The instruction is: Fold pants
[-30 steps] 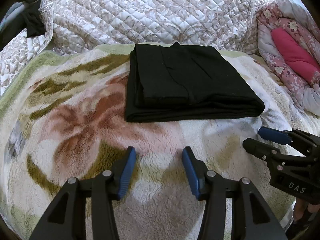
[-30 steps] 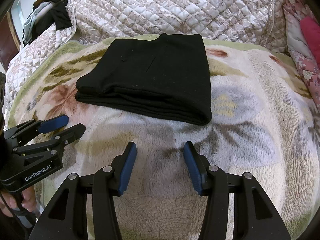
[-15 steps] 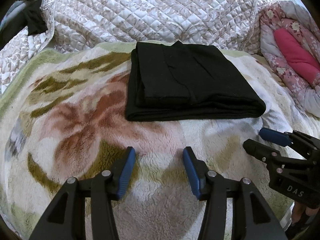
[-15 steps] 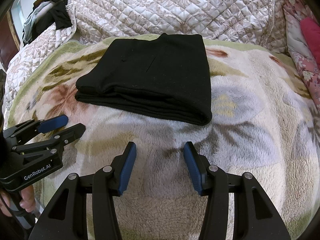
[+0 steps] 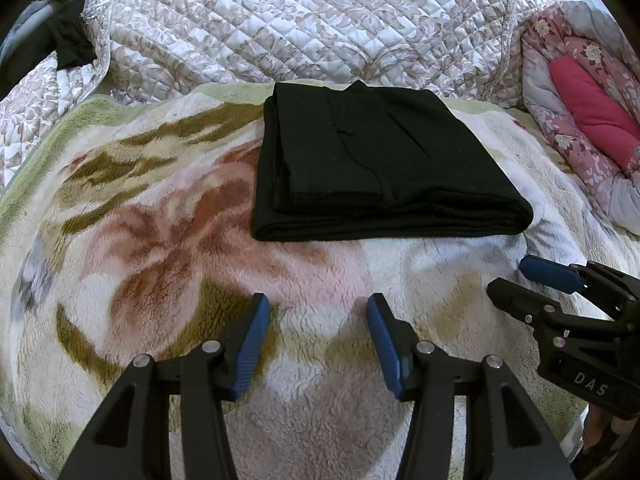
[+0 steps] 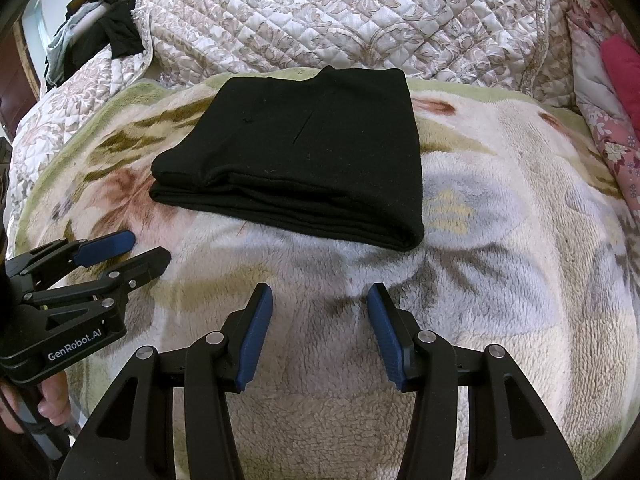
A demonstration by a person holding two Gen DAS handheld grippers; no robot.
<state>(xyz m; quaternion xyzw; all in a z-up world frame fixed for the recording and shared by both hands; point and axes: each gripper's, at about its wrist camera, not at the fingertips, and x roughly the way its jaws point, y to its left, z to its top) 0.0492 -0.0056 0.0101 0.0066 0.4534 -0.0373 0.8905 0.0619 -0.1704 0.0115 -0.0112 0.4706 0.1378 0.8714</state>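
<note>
Black pants (image 5: 380,164) (image 6: 304,160) lie folded into a thick rectangle on a fleecy floral blanket (image 5: 160,240) (image 6: 500,260). My left gripper (image 5: 316,312) hovers open over the blanket, a short way in front of the pants, with nothing between its blue pads. My right gripper (image 6: 320,300) is open too and empty, beside the left one and nearer the pants' right corner. Each gripper shows in the other's view: the right gripper (image 5: 516,278) at the right edge, the left gripper (image 6: 140,248) at the left edge.
A quilted cream bedspread (image 5: 300,20) (image 6: 340,12) rises behind the pants. A pink floral quilt with a red cushion (image 5: 588,112) lies at the right. Dark clothes (image 6: 104,36) hang at the back left. A hand (image 6: 48,400) grips the left gripper's handle.
</note>
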